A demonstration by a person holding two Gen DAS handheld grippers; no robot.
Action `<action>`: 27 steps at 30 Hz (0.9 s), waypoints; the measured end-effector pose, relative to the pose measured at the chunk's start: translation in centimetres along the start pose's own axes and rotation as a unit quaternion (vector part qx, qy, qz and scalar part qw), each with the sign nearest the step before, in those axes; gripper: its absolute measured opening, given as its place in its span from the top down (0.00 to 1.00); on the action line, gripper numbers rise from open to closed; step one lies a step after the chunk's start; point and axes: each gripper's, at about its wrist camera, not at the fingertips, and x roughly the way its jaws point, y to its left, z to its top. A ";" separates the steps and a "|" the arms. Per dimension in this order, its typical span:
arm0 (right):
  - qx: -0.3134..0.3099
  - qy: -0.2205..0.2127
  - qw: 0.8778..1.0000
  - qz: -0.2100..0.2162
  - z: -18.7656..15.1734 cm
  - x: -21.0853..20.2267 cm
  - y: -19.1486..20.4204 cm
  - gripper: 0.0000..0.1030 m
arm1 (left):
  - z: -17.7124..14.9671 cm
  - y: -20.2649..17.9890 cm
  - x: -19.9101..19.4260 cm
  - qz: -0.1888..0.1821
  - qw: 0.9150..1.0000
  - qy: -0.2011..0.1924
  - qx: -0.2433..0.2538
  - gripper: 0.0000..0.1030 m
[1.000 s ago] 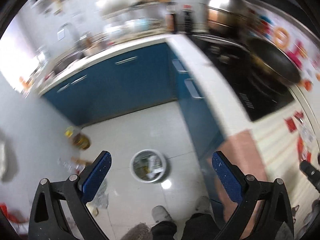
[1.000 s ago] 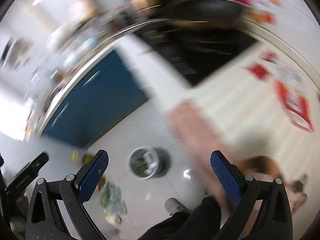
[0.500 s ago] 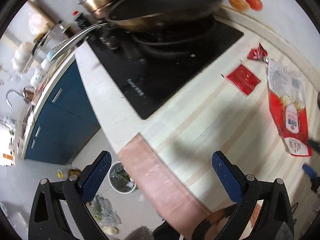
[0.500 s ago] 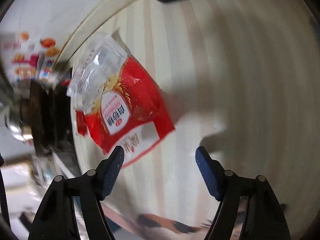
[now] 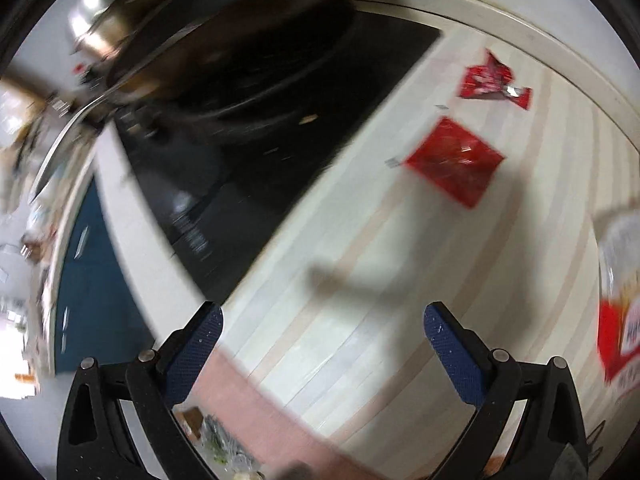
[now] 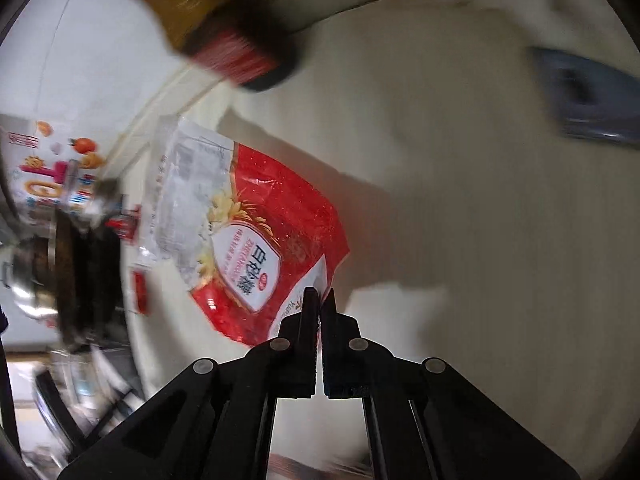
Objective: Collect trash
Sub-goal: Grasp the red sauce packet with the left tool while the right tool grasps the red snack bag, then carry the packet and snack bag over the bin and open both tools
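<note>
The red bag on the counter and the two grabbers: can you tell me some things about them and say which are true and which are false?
1. The right gripper is shut on the corner of the red bag. True.
2. The left gripper holds a wrapper. False: its fingers are wide apart with nothing between them.
3. Two small red wrappers, a flat one and a crumpled one, lie on the counter beside the stove. True.
4. The red bag is in the bin. False: it is at the counter, in the right gripper.
5. A bottle with a red label stands beyond the bag. True.
</note>
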 end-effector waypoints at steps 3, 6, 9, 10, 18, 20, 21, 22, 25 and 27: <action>0.021 0.001 1.000 -0.011 -0.7 -0.2 -2.4 0.99 | 2.6 -1.2 1.6 -0.060 0.998 0.028 0.002 0.00; 0.040 -0.008 0.999 -0.007 -1.1 0.0 -3.1 0.99 | 4.9 -1.2 3.0 -0.118 0.990 0.055 -0.047 0.01; 0.030 -0.023 0.999 -0.009 -1.0 0.4 -2.3 0.99 | 7.0 -1.3 4.4 -0.167 0.978 0.074 -0.105 0.06; 0.024 -0.028 0.999 -0.010 -1.0 0.6 -1.8 0.99 | 7.4 -1.4 4.7 -0.171 0.975 0.080 -0.114 0.18; -0.005 -0.044 0.999 -0.015 -0.9 1.4 0.8 0.99 | 9.6 -4.0 3.1 -0.125 0.985 0.051 -0.105 0.95; -0.018 -0.045 0.999 -0.014 -1.0 0.5 0.3 0.99 | 9.3 -3.7 1.8 -0.117 0.988 0.031 -0.095 0.97; -0.024 -0.044 0.999 -0.012 -1.2 0.3 0.4 0.99 | 9.2 -3.8 1.0 -0.115 0.989 0.022 -0.090 0.97; -0.029 -0.041 0.999 -0.007 -1.4 0.0 0.5 0.99 | 8.8 -3.5 0.0 -0.111 0.990 0.009 -0.086 0.98; -0.051 -0.041 0.998 0.005 -1.1 -1.2 1.4 0.99 | 7.6 -2.6 -2.6 -0.094 0.992 -0.022 -0.080 0.98; -0.073 -0.047 0.996 0.013 -0.9 -2.2 2.5 0.99 | 6.0 -0.8 -4.2 -0.085 0.992 -0.041 -0.084 0.98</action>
